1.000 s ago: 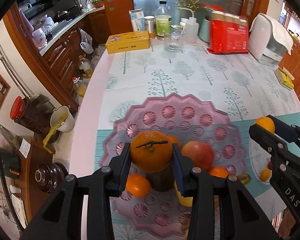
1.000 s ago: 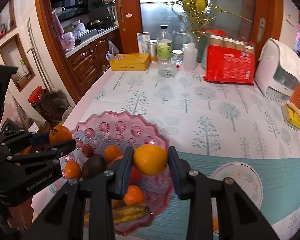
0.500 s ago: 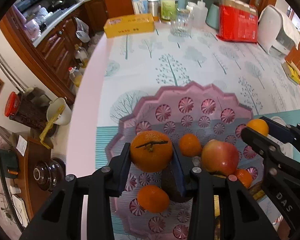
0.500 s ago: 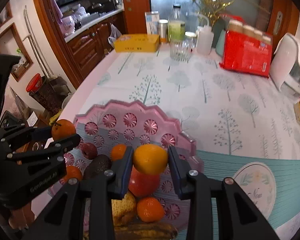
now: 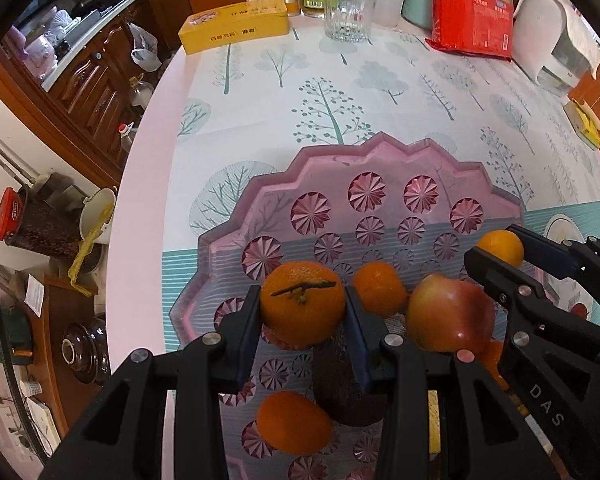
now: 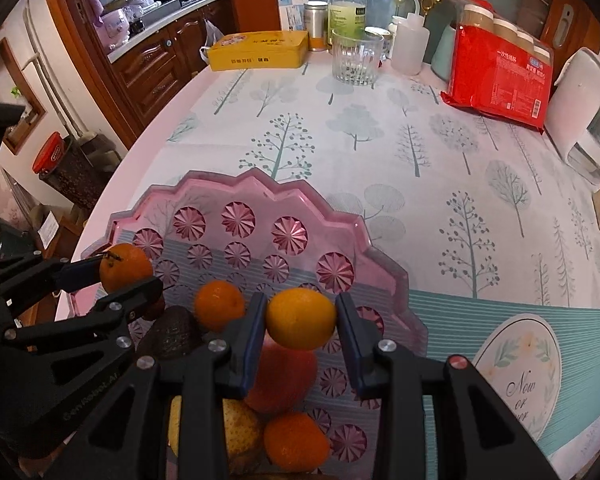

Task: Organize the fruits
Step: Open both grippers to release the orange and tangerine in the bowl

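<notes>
— Both grippers have carried their fruit forward over the pink scalloped plastic tray (image 5: 384, 160). From my left wrist view, the left gripper (image 5: 302, 308) is clenched on a stemmed orange tangerine (image 5: 302, 304).

— And the right wrist view?

— My right gripper (image 6: 301, 318) is clamped on a smooth yellow-orange citrus (image 6: 301, 318). Released here, it could roll off the red apple (image 6: 284, 376) below.

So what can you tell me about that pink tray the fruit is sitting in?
The pink tray looks like see-through plastic, with a scalloped, raised rim and rows of pressed starburst rosettes across its floor. It lies flat on the tree-print tablecloth, near the table's rounded edge. Its far half is bare; the near half holds small oranges, an apple and a dark avocado. Both grippers hover over it holding fruit.
</notes>
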Demonstrator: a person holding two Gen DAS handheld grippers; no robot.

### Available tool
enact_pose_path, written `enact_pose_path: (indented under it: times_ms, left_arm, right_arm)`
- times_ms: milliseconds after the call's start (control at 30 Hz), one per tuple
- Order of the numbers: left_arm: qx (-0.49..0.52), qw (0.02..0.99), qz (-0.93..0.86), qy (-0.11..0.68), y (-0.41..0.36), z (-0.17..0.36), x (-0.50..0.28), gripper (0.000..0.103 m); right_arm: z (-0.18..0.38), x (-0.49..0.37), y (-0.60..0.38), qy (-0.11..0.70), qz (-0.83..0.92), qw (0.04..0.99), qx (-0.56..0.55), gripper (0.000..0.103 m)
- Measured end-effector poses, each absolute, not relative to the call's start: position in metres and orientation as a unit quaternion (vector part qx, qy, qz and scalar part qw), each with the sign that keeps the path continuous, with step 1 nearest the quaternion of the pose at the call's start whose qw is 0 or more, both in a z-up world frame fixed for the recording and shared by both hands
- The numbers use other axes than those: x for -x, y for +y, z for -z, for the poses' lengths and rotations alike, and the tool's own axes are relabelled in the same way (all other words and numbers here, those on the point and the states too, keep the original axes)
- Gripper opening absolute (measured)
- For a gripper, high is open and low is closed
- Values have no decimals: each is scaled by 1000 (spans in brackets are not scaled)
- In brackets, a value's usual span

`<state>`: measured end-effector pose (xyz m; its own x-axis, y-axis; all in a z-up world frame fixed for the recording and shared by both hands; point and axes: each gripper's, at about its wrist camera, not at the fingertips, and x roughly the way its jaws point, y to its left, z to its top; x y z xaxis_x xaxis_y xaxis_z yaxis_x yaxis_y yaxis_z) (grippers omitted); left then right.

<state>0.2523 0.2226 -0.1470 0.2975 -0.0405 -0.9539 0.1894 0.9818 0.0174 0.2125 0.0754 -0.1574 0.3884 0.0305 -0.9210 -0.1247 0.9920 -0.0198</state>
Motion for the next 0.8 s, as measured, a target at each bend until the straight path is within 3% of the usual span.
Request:
enact_pose_path:
  times_ms: [167, 267, 433, 600, 800]
  left_arm:
    - [-66, 800, 74, 592, 221, 151, -255, 38]
    - [-64, 799, 75, 593, 220, 152, -256, 39]
    - [-71, 806, 63, 585, 220, 151, -254, 52]
    - [-62, 813, 53, 577, 228, 144, -250, 74]
    - [-55, 820, 49, 568, 235, 133, -244, 81]
  right_arm:
    - [161, -214, 73, 559, -49, 827, 34, 37]
    - [160, -214, 75, 557, -52, 828, 36, 43]
    - [156, -211, 77, 549, -46, 834, 44, 48]
    - [152, -208, 73, 545, -43, 837, 36, 48]
    - [145, -200, 69, 538, -41, 841, 30, 50]
